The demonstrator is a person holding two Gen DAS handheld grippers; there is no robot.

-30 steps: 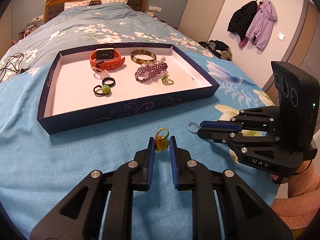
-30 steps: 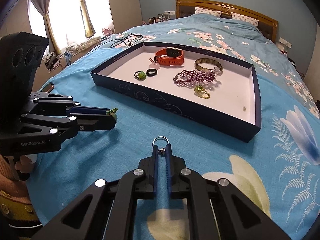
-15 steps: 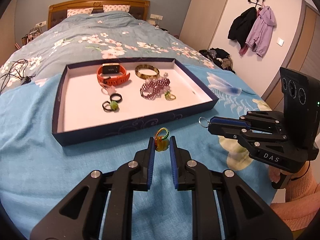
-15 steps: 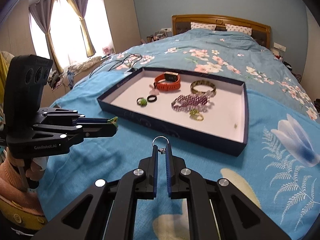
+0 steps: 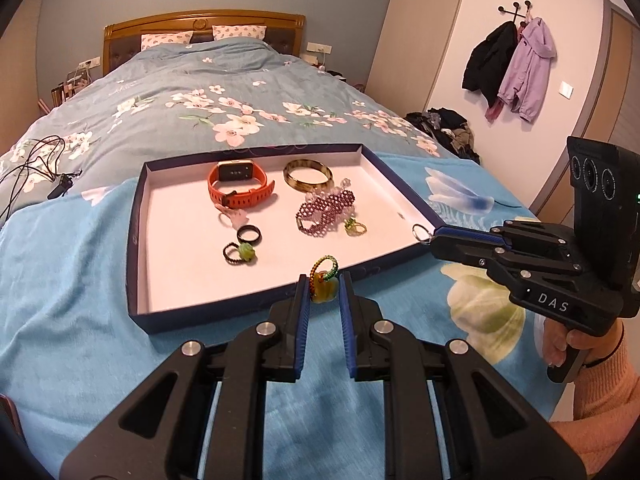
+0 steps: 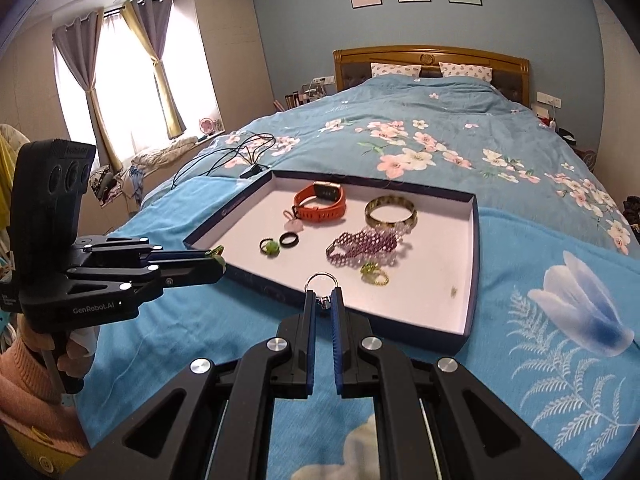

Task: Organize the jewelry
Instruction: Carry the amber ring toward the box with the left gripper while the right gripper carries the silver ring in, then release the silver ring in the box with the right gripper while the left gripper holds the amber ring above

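My left gripper is shut on a yellow-green pendant with a braided red-green loop, held just before the near wall of the dark blue tray. My right gripper is shut on a small silver key ring, raised over the tray's near wall. In the left wrist view the right gripper reaches in from the right with the ring at its tip. In the right wrist view the left gripper comes in from the left. Inside the tray lie an orange watch, a bangle, a purple bead bracelet and small rings.
The tray sits on a blue floral bedspread. Black cables lie on the bed beyond the tray's far left corner. A person's hands in peach sleeves hold both grippers. Coats hang on the right wall.
Both grippers have risen and tilted up, so the tray and bed sit lower in both views. Each keeps its hold on its piece.
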